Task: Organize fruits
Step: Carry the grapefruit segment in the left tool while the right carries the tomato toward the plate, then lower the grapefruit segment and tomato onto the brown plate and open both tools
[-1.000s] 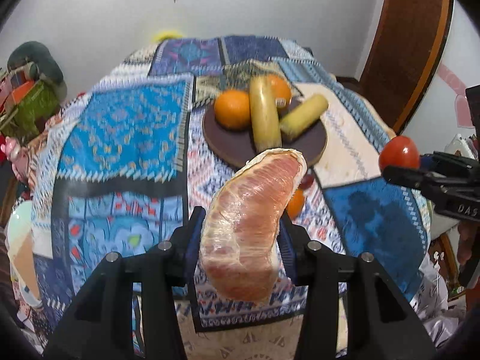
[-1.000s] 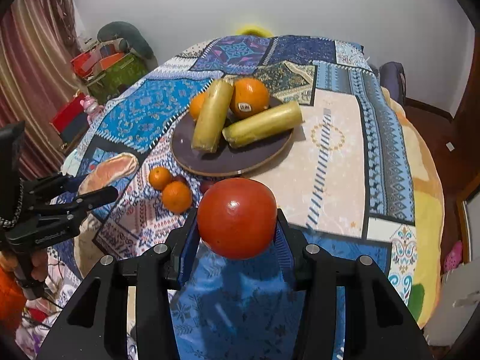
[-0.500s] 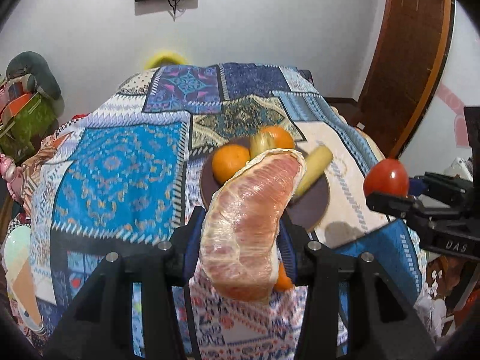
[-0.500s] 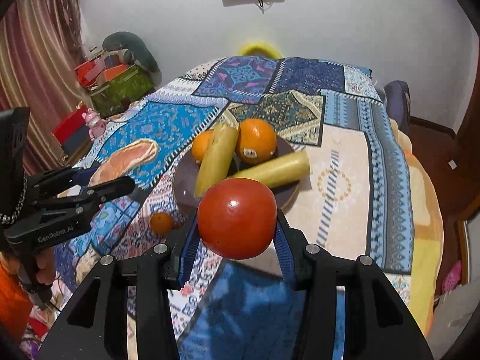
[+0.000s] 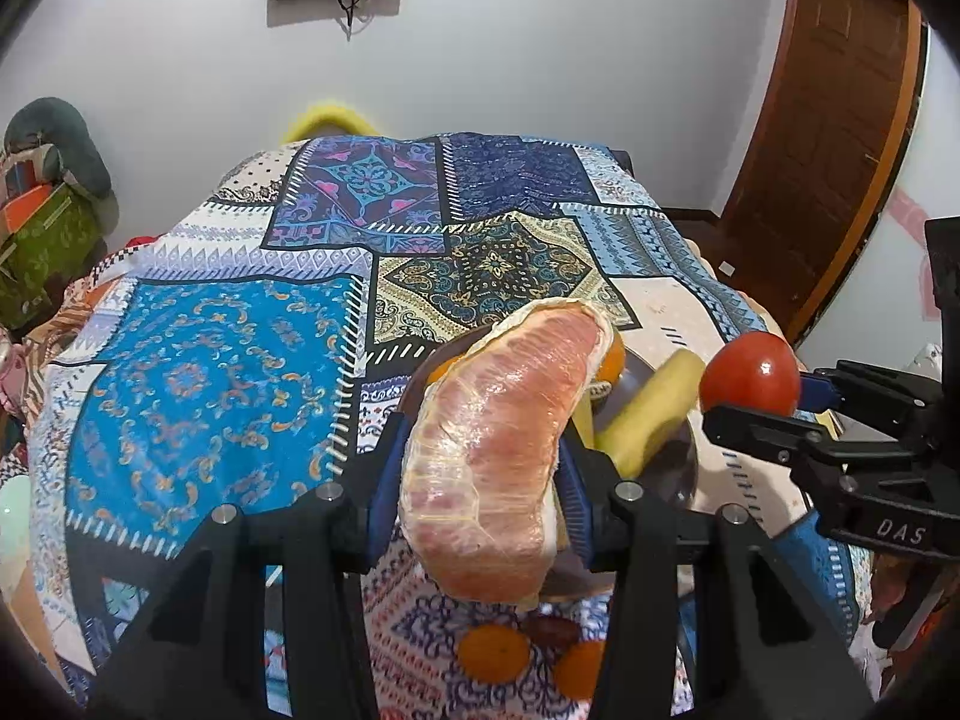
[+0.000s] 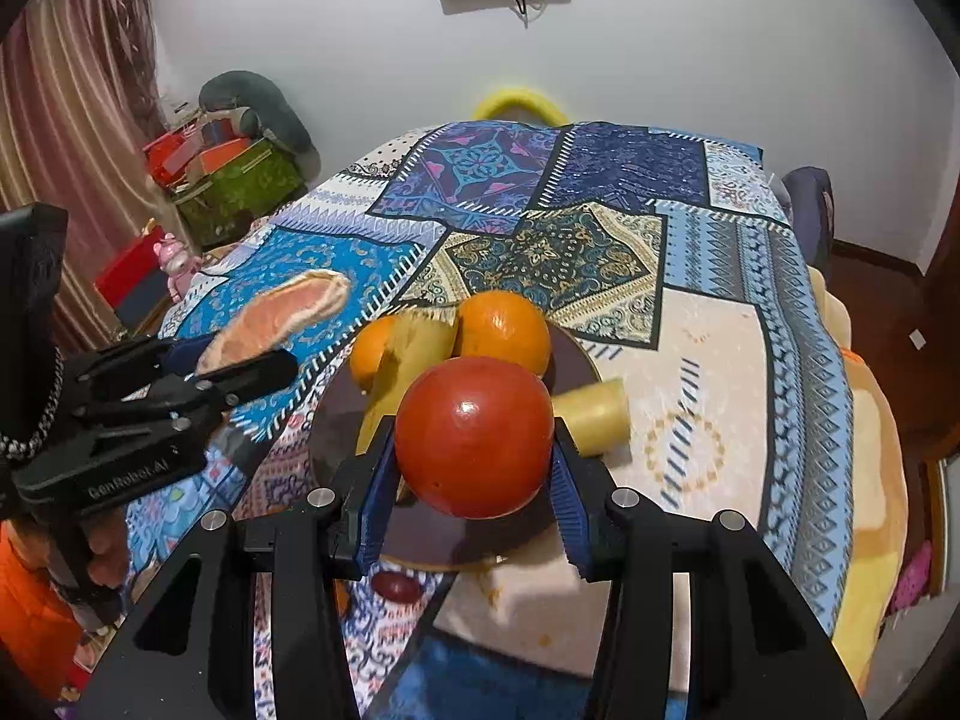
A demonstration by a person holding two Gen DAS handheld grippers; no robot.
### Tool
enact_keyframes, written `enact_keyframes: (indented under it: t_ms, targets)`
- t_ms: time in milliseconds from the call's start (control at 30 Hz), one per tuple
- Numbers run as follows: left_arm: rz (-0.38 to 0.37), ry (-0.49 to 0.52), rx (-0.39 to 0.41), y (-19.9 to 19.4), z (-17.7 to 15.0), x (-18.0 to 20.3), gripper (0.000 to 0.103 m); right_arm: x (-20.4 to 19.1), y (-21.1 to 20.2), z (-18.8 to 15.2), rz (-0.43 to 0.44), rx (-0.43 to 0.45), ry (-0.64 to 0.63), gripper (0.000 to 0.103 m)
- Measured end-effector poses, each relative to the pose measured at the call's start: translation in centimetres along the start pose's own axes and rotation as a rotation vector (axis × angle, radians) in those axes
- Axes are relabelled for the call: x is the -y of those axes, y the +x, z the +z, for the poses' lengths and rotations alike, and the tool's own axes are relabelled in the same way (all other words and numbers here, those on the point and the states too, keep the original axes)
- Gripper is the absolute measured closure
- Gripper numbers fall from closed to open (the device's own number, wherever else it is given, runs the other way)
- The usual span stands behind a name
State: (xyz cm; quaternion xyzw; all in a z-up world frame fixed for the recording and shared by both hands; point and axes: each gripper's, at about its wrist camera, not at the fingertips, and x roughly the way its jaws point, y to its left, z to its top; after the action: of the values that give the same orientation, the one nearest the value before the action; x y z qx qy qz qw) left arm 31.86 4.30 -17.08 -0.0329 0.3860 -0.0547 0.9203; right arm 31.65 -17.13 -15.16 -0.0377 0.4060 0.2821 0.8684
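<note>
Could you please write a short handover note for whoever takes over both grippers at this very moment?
Left gripper: shut on the peeled pomelo segment, held in the air near the plate.
Right gripper: shut on the tomato, over the plate's near side.
Done: two oranges and two yellow fruits lie on the plate.
Left: set down both held fruits; two small oranges and a dark red fruit are on the cloth.

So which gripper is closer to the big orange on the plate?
Hard to call; probably the right gripper, holding its tomato just before the big orange. The left gripper sits off to its left.
</note>
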Motion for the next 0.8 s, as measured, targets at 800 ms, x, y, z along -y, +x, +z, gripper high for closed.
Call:
enact_keyframes:
  t_ms: [800]
  targets:
    - [-0.048,-0.066,-0.054,4.6,0.1,-0.9,0.057,0.3,5.6,1.1,0.013,-0.030,-0.011,0.060]
